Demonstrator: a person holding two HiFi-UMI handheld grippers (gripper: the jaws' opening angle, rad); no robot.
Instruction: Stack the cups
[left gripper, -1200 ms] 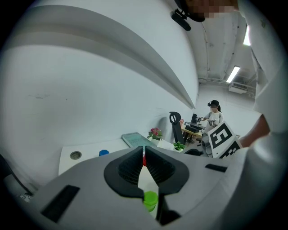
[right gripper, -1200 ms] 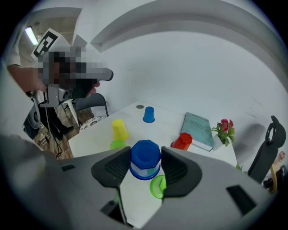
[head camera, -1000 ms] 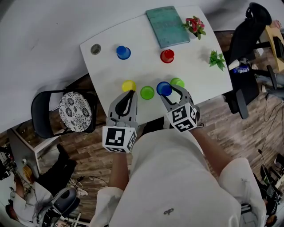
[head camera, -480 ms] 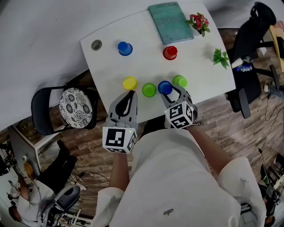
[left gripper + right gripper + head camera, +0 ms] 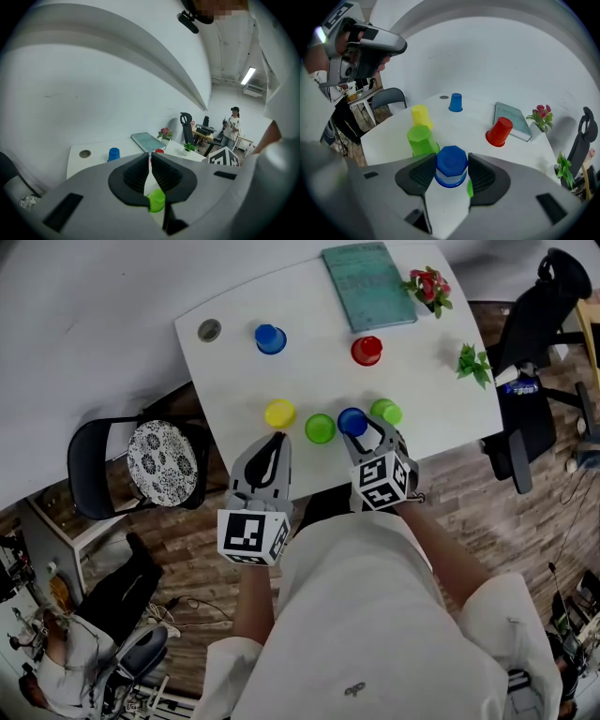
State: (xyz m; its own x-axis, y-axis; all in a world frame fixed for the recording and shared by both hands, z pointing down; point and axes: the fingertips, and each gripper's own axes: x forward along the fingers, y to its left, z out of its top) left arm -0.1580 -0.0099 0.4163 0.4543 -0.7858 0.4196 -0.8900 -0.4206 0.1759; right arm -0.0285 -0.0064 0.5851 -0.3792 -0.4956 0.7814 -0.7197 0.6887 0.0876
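Six upturned cups stand on the white table (image 5: 422, 390). In a front row are a yellow cup (image 5: 279, 413), a green cup (image 5: 320, 427), a blue cup (image 5: 352, 421) and a second green cup (image 5: 385, 412). Farther back are another blue cup (image 5: 270, 338) and a red cup (image 5: 366, 350). My right gripper (image 5: 360, 430) is shut on the front blue cup (image 5: 451, 166), one pad on each side. Whether its rim rests on the table I cannot tell. My left gripper (image 5: 274, 439) is shut on nothing, at the table's near edge just before the yellow cup. Below its pads (image 5: 164, 176) the green cup (image 5: 157, 200) shows.
A teal book (image 5: 368, 284), a small pot of red flowers (image 5: 429, 287) and a green plant (image 5: 472, 363) sit along the far and right sides. A round cable hole (image 5: 209, 330) is at the far left corner. A black chair with a patterned cushion (image 5: 164, 470) stands left of the table, an office chair (image 5: 539, 324) right.
The right gripper has sunk a little with the blue cup between its jaws. The left gripper has kept its place. The head view has shifted slightly.
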